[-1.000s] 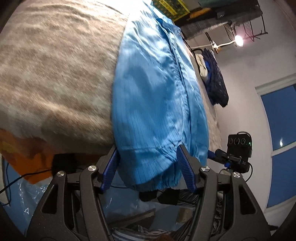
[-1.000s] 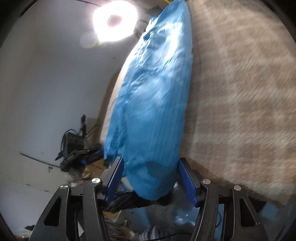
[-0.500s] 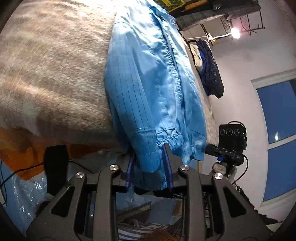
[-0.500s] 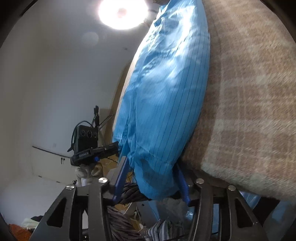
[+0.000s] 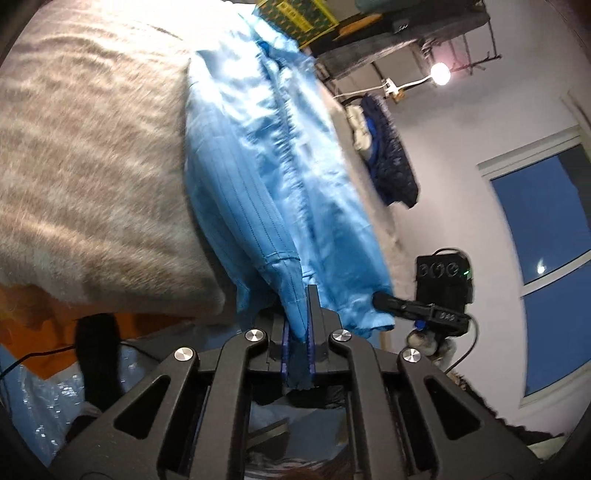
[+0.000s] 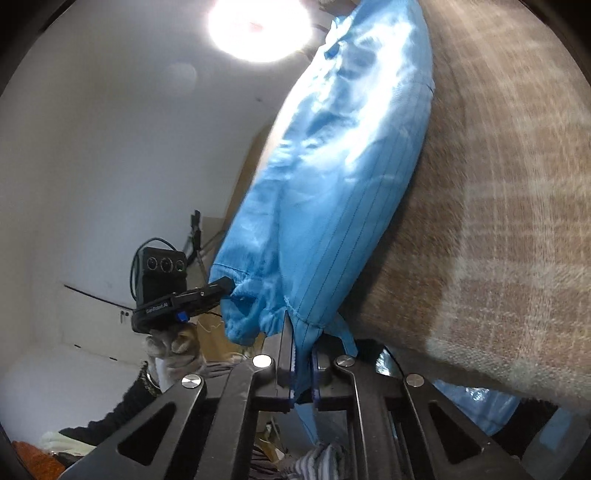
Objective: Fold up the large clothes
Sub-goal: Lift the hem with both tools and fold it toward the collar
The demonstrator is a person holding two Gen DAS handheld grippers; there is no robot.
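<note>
The blue garment [image 5: 266, 177] lies stretched along the plaid blanket [image 5: 92, 155] – its near hem hangs over the edge. The left gripper [image 5: 298, 332] pinches one hem corner tight, and the right gripper [image 6: 302, 354] clamps the other.

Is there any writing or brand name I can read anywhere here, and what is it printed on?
"iGenRobot.AI", roughly; small white print, hard to be sure of, on the side of the left gripper seen from the right wrist camera.
Yellow-and-green box beyond the blue garment: printed markings, too blurred to read.
Camera unit on the right gripper: no readable text.
Nothing legible on the garment or the plaid blanket.
</note>
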